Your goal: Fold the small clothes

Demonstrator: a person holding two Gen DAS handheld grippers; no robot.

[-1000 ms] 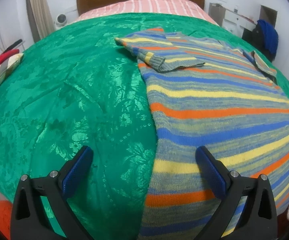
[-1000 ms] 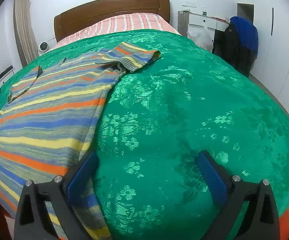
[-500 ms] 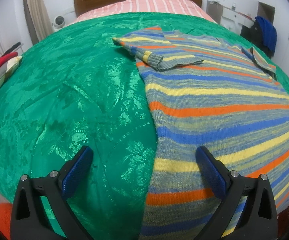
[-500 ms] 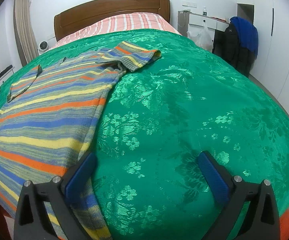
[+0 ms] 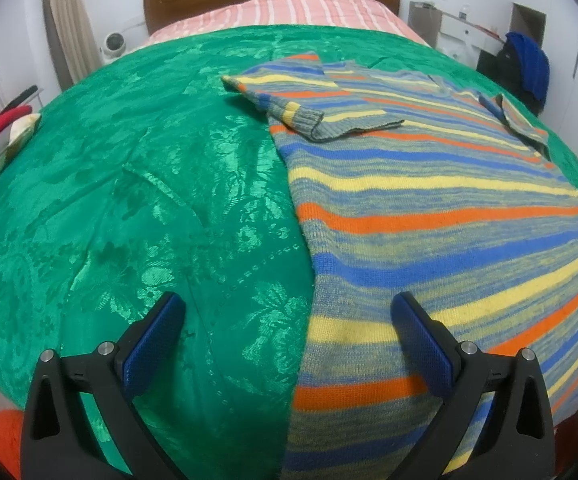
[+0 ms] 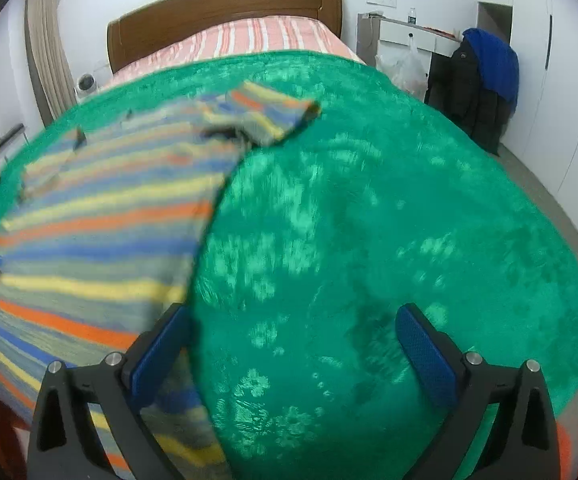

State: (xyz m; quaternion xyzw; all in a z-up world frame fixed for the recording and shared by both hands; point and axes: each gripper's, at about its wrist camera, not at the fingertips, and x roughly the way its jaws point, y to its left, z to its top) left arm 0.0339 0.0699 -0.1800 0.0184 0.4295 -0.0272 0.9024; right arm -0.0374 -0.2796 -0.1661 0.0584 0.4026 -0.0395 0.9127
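bed with green floral bedspread (image 5: 137, 208), striped knit sweater (image 5: 429, 208) lying flat on it

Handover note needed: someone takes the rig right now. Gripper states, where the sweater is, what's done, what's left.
Left hand-held gripper: open, empty, straddling the left side edge of the striped sweater near the hem.
Right hand-held gripper: open, empty, at the sweater's right edge; its left finger is over the knit, the rest over the green bedspread. This view is motion-blurred.
Sweater lies flat on the bedspread, hem toward you.
Done: left sleeve folded in across the chest; the right sleeve also looks folded in.
Left: fold the body.
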